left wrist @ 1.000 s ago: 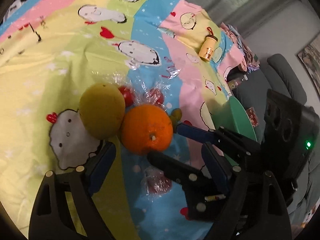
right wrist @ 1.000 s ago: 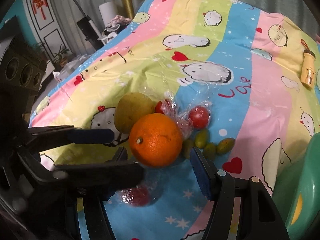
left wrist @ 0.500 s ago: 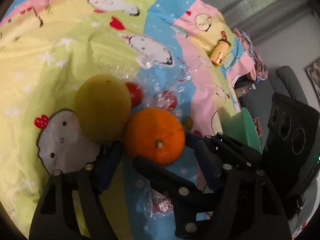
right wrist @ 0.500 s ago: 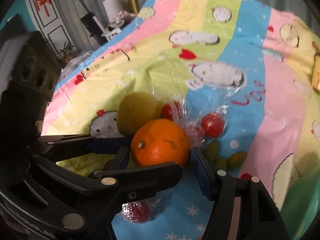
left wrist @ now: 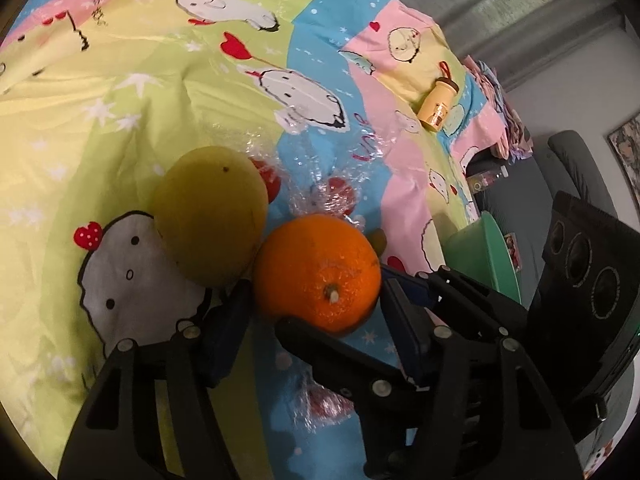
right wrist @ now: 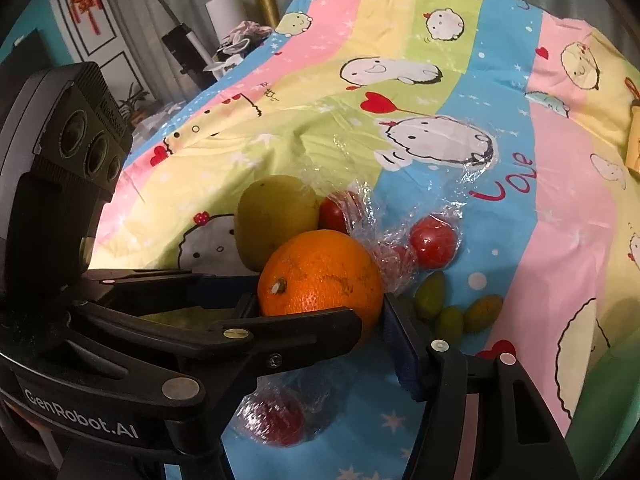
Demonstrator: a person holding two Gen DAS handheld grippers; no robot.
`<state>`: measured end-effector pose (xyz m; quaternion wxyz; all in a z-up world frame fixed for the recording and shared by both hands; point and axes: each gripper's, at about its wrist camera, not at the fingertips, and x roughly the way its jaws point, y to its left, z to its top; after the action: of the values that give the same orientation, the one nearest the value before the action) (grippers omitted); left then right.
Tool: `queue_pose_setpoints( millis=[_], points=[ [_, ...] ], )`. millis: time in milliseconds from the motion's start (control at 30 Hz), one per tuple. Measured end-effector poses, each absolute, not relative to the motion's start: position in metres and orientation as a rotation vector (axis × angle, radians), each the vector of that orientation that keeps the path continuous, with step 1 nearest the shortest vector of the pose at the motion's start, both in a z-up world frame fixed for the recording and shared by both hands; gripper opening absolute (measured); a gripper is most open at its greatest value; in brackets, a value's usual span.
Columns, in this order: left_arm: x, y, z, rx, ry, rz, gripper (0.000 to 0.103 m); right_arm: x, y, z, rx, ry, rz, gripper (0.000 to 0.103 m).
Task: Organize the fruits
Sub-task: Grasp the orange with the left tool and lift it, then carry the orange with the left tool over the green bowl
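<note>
The orange (left wrist: 316,272) sits on the cartoon bedsheet (left wrist: 120,92), touching a yellow-green pear (left wrist: 210,216) at its 10 o'clock, with plastic-wrapped tomatoes (right wrist: 434,242) at its 1 o'clock. The right gripper (right wrist: 318,308) is about half open, its pads clamped on the orange's 9 and 3 o'clock sides. The left gripper (left wrist: 316,308) has just been closing with the orange between its jaws; whether its pads press I cannot tell.

green bowl (right wrist: 608,400) cut off, bottle (right wrist: 634,136) cropped
</note>
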<state>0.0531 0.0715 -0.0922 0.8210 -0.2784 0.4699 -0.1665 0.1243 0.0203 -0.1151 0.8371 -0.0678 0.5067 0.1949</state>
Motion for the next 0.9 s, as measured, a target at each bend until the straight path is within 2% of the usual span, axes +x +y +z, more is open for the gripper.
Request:
queue_pose_setpoints(
  millis=[900],
  points=[
    [0.005,-0.007,-0.036,-0.388,0.924,-0.48,0.066,0.036,-0.02,-0.051,-0.094,0.905,0.3,0.062]
  ],
)
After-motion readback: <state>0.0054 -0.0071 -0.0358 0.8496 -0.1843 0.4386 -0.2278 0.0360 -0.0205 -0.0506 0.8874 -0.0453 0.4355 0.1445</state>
